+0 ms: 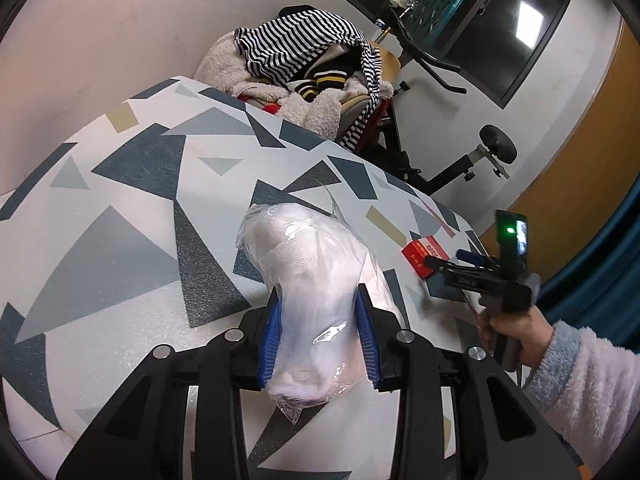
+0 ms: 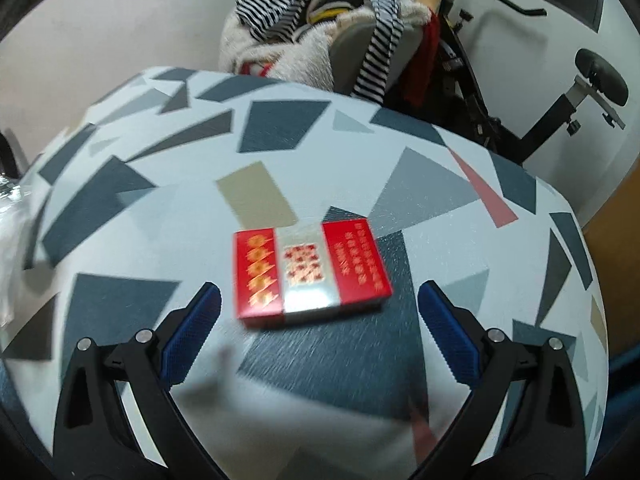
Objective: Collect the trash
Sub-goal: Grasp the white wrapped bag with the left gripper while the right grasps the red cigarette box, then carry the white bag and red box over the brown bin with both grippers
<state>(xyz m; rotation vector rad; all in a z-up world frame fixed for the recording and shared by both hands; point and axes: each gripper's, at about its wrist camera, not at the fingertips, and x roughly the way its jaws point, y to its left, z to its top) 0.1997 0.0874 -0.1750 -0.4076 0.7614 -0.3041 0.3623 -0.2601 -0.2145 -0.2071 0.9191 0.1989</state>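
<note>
1. Pinching a clear plastic bag of white crumpled tissue [image 1: 316, 280], my left gripper [image 1: 320, 332] holds it over the geometric-patterned counter [image 1: 120, 184].
2. My right gripper [image 2: 320, 328] (jaws spread) hovers before the flat red-and-silver box [image 2: 310, 270] lying on that counter.

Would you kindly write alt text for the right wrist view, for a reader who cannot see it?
A red and silver box lies flat on a table patterned with grey and blue shapes, just ahead of the right gripper, whose blue-padded fingers stand wide open on either side of it without touching. Behind the table, striped clothes are heaped on a chair.
</note>
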